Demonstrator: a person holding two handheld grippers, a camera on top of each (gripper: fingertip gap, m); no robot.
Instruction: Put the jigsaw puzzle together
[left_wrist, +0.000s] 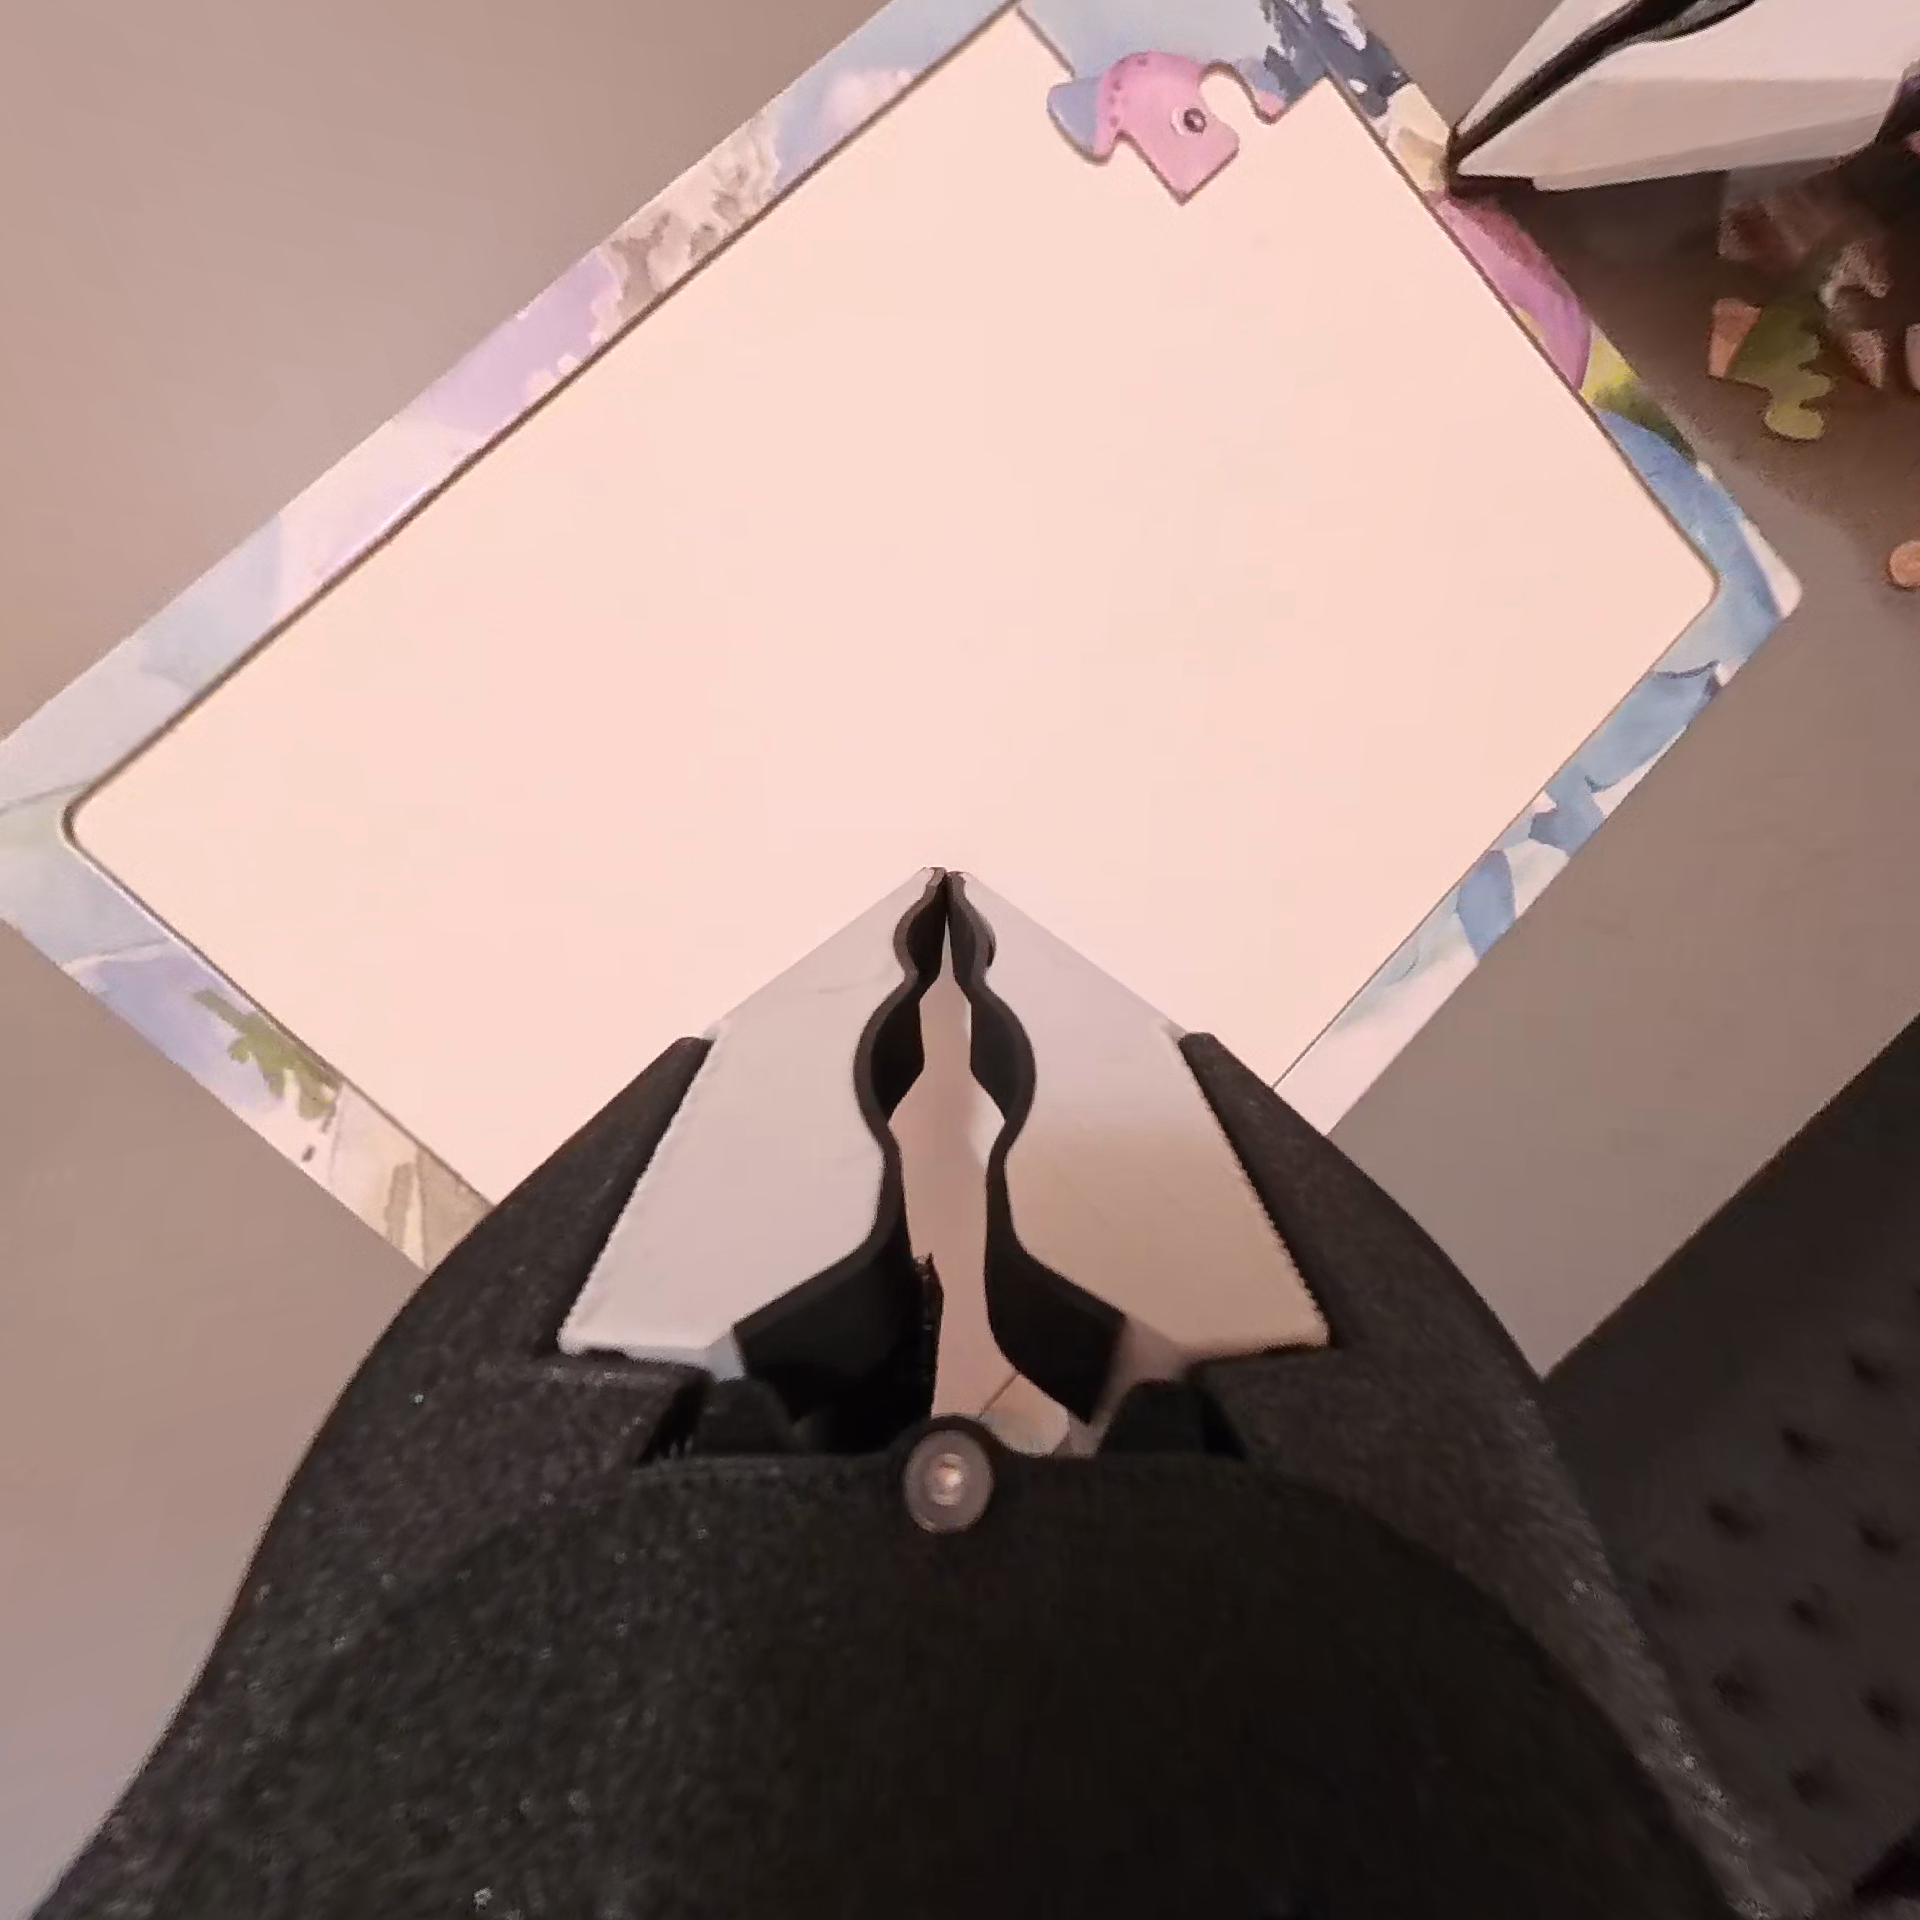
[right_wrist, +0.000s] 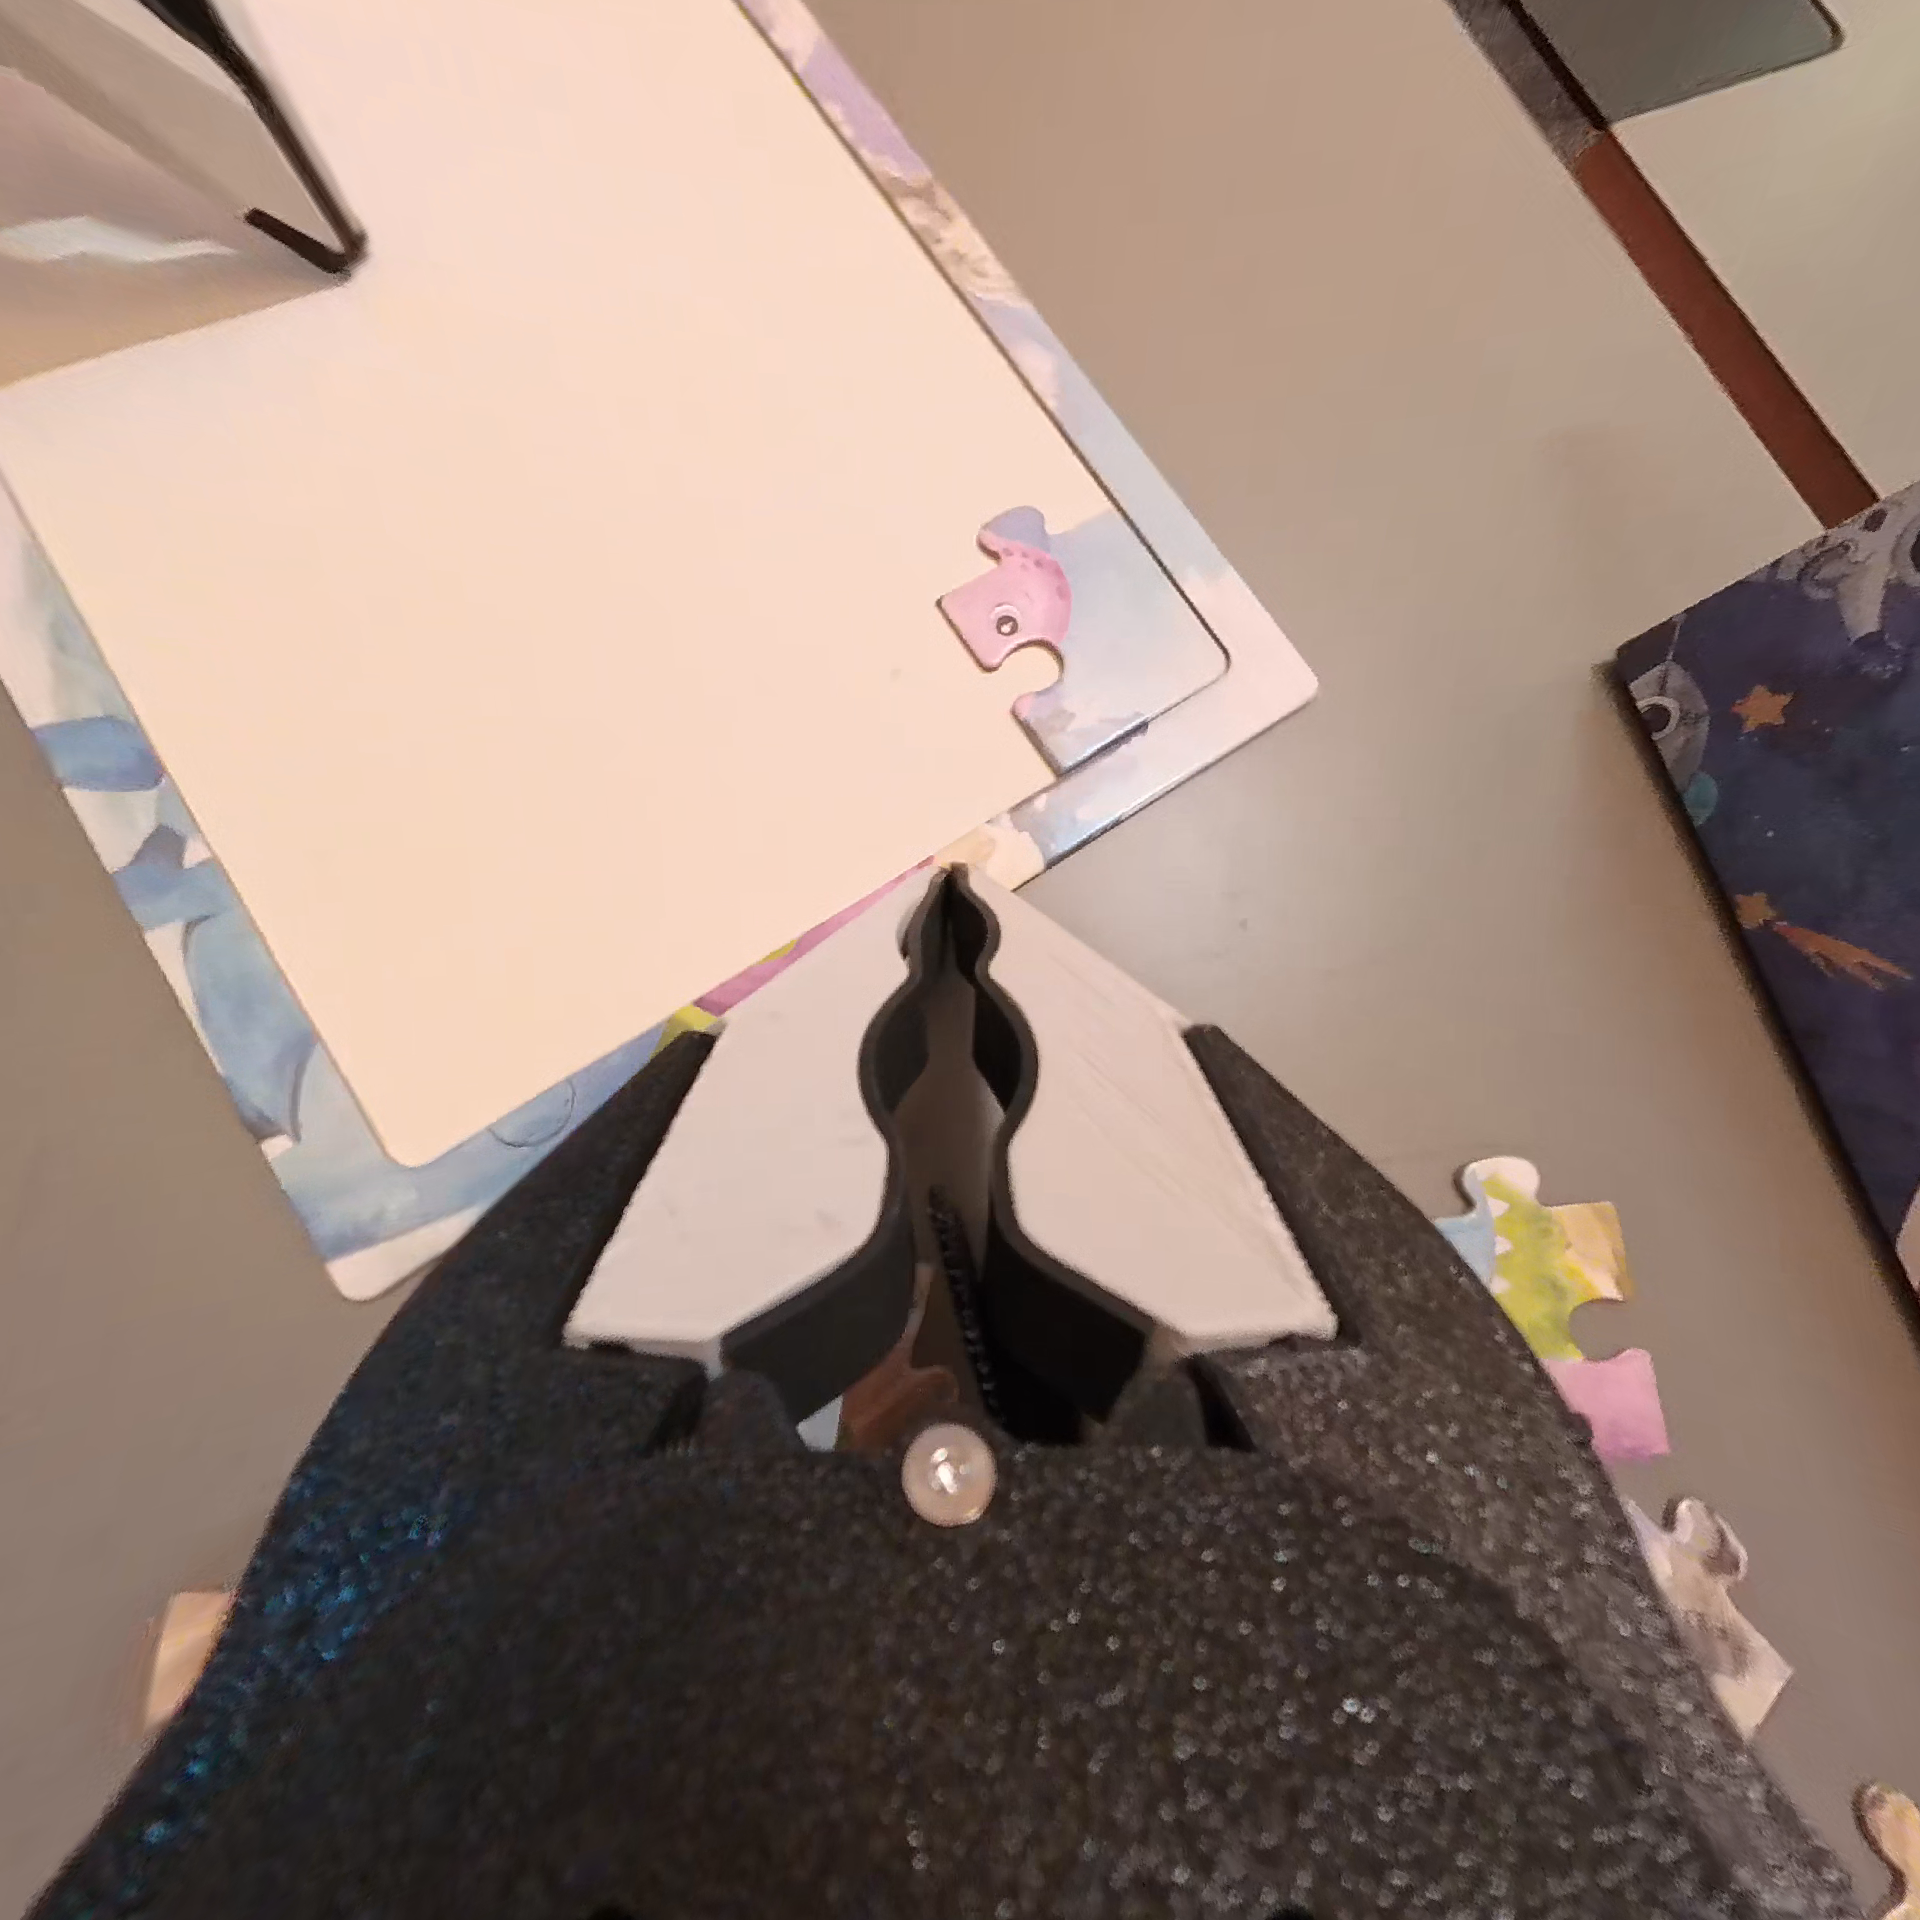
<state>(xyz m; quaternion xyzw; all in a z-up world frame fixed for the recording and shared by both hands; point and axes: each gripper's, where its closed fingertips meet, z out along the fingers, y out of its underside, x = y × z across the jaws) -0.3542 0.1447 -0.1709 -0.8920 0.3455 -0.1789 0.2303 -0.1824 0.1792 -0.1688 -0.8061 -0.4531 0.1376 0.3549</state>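
Note:
The puzzle tray (left_wrist: 727, 582) has a pale blank inside and a blue and purple painted border; it lies on the grey table and also shows in the right wrist view (right_wrist: 540, 582). One corner piece with a pink fish (left_wrist: 1153, 114) sits in the tray's corner, also in the right wrist view (right_wrist: 1081, 644). My left gripper (left_wrist: 943, 878) is shut and empty over the tray's blank inside. My right gripper (right_wrist: 951, 878) is shut and empty at the tray's border edge near that corner. Loose pieces (right_wrist: 1558, 1299) lie right of my right gripper.
More loose pieces (left_wrist: 1808, 312) lie on the table beyond the tray. A dark blue box with stars (right_wrist: 1808, 852) lies at the right. A brown strip (right_wrist: 1704, 312) crosses the far right. A black perforated surface (left_wrist: 1766, 1455) sits at lower right. Some 20 cm of space lies between my two pairs of fingers.

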